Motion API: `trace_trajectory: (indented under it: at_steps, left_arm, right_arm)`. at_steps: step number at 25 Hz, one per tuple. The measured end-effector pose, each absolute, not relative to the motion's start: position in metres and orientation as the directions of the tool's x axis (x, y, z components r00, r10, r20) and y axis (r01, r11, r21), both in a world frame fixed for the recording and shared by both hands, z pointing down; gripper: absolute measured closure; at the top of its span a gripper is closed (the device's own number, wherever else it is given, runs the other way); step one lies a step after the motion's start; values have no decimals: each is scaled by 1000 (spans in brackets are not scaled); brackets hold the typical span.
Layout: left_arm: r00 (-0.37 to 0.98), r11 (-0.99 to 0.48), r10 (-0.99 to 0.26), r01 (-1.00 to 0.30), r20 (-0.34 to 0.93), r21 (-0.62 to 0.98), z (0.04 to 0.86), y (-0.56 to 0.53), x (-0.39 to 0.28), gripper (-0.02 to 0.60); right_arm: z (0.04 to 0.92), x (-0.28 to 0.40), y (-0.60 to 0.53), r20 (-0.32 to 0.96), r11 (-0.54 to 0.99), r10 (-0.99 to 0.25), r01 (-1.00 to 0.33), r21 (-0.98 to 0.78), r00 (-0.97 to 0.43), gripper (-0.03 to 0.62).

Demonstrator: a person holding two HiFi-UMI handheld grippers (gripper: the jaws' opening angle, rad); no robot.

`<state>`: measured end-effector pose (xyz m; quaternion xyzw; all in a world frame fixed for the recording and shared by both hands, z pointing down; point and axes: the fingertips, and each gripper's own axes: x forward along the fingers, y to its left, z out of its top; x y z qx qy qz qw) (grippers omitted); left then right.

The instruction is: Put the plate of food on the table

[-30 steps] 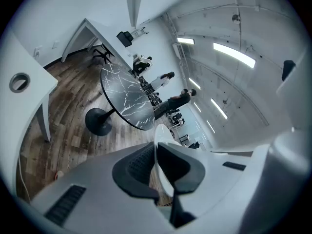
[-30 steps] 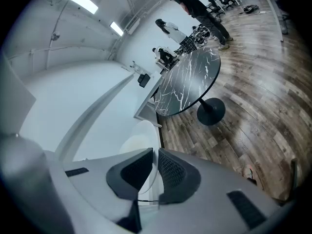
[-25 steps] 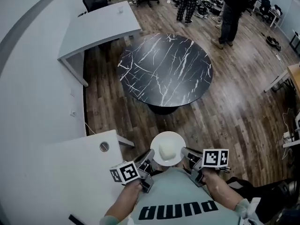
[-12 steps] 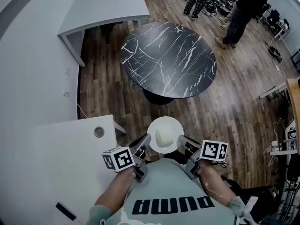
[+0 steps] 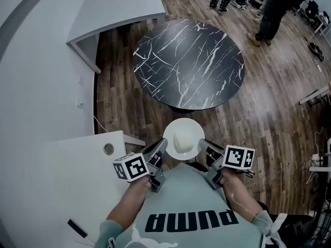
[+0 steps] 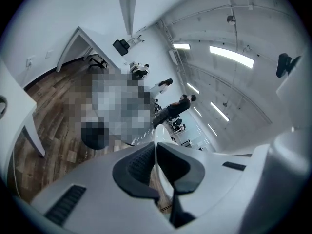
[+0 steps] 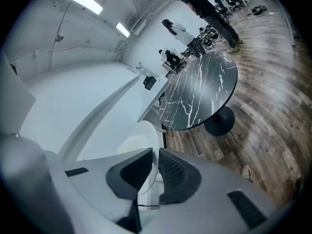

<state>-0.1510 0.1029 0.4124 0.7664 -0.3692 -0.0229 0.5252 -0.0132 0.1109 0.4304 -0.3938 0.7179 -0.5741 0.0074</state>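
A white plate [image 5: 184, 139] with a pale lump of food [image 5: 181, 139] on it is held in the air in front of the person's chest. My left gripper [image 5: 161, 149] is shut on the plate's left rim [image 6: 157, 145]. On the opposite rim [image 7: 146, 150] my right gripper [image 5: 202, 146] is shut too. The round black marble table [image 5: 189, 62] stands ahead across a strip of wood floor, and it shows again as the table [image 7: 202, 94] in the right gripper view. The plate hangs short of the table's near edge.
A white desk [image 5: 62, 185] with a round cable hole [image 5: 108, 149] lies at my left. Another white desk [image 5: 116, 9] stands beyond the table at the far left. People [image 5: 276, 9] stand at the far right, near office chairs and cables on the floor.
The view has moved forward: the marble table is closer and larger than a second ago. Both grippers keep the plate between them, level, in the same hold.
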Motion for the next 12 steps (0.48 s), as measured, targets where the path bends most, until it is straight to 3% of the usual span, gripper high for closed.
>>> trace_trajectory:
  at_steps: [12]
  left_arm:
    - [699,-163,-589,-594,406,788,417,48,-69,554]
  right_arm:
    - [436,68,53,411,54,-575,-535,-843,-707,553]
